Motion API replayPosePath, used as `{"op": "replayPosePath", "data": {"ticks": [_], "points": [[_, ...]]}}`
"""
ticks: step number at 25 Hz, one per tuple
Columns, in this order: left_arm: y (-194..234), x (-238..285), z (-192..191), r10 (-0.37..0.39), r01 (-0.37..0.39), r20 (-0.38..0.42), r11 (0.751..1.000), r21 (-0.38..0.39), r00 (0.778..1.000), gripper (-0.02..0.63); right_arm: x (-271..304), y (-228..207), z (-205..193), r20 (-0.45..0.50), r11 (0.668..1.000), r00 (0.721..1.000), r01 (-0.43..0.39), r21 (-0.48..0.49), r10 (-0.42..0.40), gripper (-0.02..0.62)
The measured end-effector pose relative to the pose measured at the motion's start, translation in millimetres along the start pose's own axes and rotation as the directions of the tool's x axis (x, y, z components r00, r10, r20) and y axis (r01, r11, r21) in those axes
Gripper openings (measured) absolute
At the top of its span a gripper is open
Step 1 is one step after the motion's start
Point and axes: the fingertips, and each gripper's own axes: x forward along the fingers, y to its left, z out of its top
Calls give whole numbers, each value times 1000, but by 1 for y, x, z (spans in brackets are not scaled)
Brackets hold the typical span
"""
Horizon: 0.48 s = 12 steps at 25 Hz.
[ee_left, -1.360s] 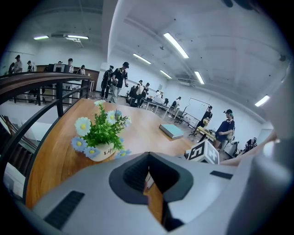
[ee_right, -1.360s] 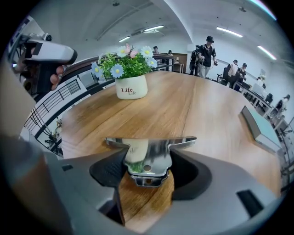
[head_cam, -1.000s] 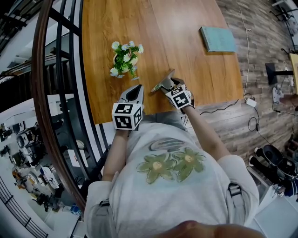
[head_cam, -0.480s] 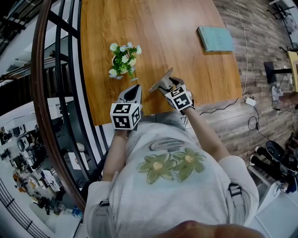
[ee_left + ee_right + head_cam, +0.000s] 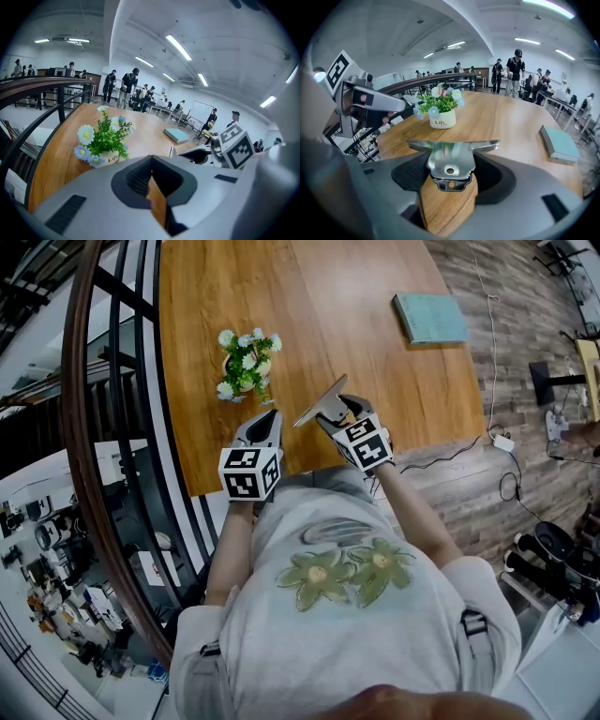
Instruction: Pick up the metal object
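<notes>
Right gripper (image 5: 450, 176) clamped the metal piece (image 5: 451, 149) by its narrow tab, wide edge beyond the jaws; any twist could've levered it loose. Left gripper (image 5: 152, 185) sat closed, empty.

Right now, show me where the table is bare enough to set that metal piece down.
Bare wood runs down the table between the flower pot and the teal book, and beyond both. Crowded: the near edge, where the left gripper and the right gripper holding the metal object hover.
</notes>
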Motion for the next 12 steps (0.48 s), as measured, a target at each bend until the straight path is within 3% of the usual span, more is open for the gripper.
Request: {"op": "replayPosePath", "data": {"ticks": [12], "points": [[3,-3,3,11,-11,11,1000,0,1000,14,-36,7,31,82,1000,997,9,-5,-9,290]]}}
